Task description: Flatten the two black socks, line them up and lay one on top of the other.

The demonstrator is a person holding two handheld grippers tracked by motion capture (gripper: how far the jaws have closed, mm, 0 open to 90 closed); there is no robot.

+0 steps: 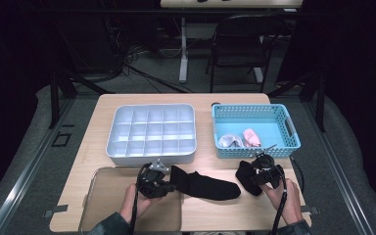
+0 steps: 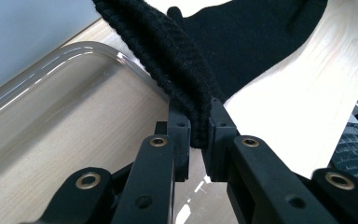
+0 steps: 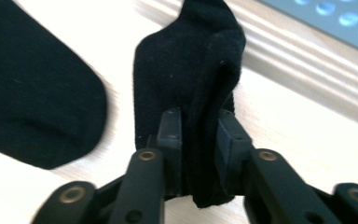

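The left tool (image 1: 169, 184) is pinching the long black knit sock (image 1: 205, 186), the right tool (image 1: 260, 176) is pinching the folded black sock (image 1: 247, 176), likely for pairing the 2

Sorting gear laid out on a wooden table (image 1: 254, 208).
A grey divided tray (image 1: 152, 132) sits beside a blue basket (image 1: 254, 129) holding what appear to be pale and pink cloth items (image 1: 240, 139); a clear tray (image 1: 107, 196) lies nearer, a folding chair (image 1: 240, 44) beyond.
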